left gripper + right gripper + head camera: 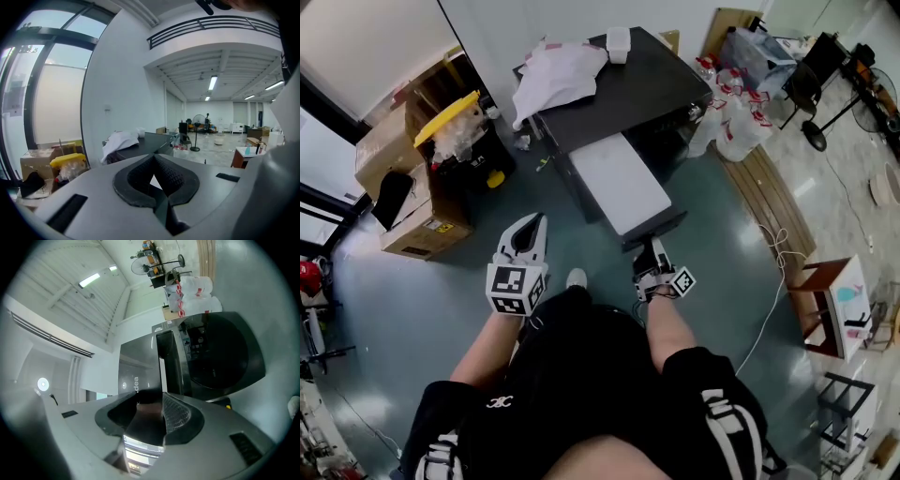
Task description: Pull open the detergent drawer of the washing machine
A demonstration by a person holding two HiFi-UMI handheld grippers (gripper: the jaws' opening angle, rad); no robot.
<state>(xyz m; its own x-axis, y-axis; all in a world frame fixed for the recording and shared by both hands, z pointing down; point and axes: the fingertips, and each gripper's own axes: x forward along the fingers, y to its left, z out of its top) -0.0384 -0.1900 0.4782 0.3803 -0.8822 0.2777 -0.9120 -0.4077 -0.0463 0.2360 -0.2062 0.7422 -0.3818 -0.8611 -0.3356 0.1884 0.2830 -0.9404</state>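
From above we see the washing machine (647, 84) standing on the grey-green floor (403, 309), its dark top towards us. The detergent drawer (623, 183) sticks well out of the machine's front, showing a long pale upper face that ends in a dark front panel nearest our knees. The right hand-held gripper (652, 251) is clenched on that front panel. In the right gripper view the dark panel fills the gap between the two ribbed pads (180, 416), with the machine's round door (225, 352) beyond it. The left hand-held gripper (534, 223) hangs apart from the machine, to the left of the drawer and over bare floor. Its pads are drawn together at the tips and we see nothing between them. A crumpled white cloth (555, 73) and a small white container (619, 42) lie on the machine's top. To the left stand a cardboard box (408, 202) and a bin with a yellow lid (450, 117), and to the right of the machine lies a heap of white plastic bags (733, 117).
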